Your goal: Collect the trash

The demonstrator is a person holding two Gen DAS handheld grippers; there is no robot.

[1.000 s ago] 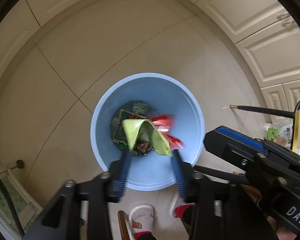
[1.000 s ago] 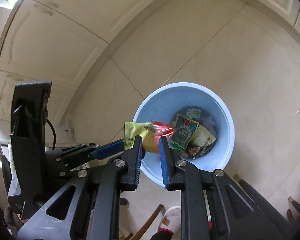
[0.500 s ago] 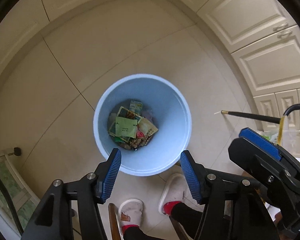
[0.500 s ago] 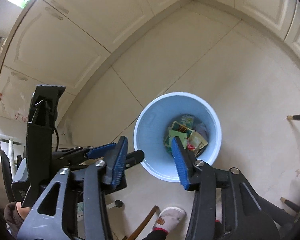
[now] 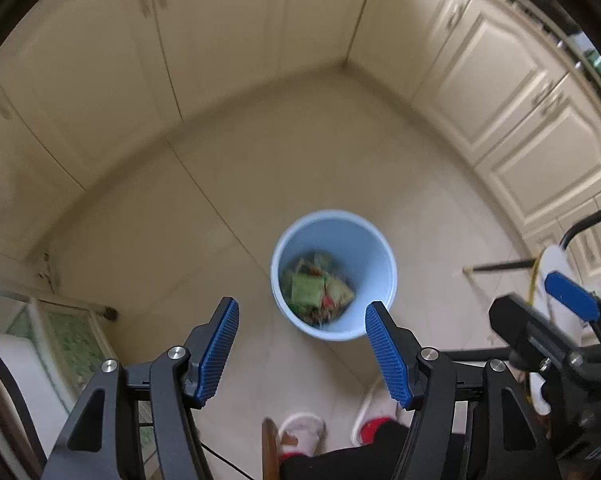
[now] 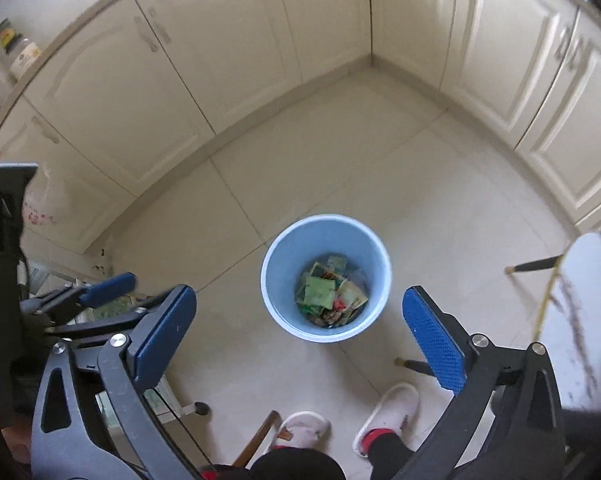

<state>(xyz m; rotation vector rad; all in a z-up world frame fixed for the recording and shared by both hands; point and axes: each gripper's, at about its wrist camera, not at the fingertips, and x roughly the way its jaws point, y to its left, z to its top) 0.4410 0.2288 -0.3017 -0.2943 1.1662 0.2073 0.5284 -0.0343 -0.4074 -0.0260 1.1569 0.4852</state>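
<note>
left gripper [image 5: 302,350]: jaws had just been opening, nothing between them, above the blue bin [image 6: 278,256] | right gripper [image 6: 300,334]: jaws had just been opening, spread wide, empty, above the bin | trash wrappers [image 6: 330,294]: lay heaped inside the bin | person's slippers [image 6: 388,410]: on the floor just beside the bin

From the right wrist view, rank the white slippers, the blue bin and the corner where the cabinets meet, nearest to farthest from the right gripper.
1. White slippers: on the floor just below the open right gripper, at the person's feet.
2. Blue bin: ahead, framed between the gripper's fingers, wrappers inside.
3. Cabinet corner: far end of the floor, beyond the bin.
</note>
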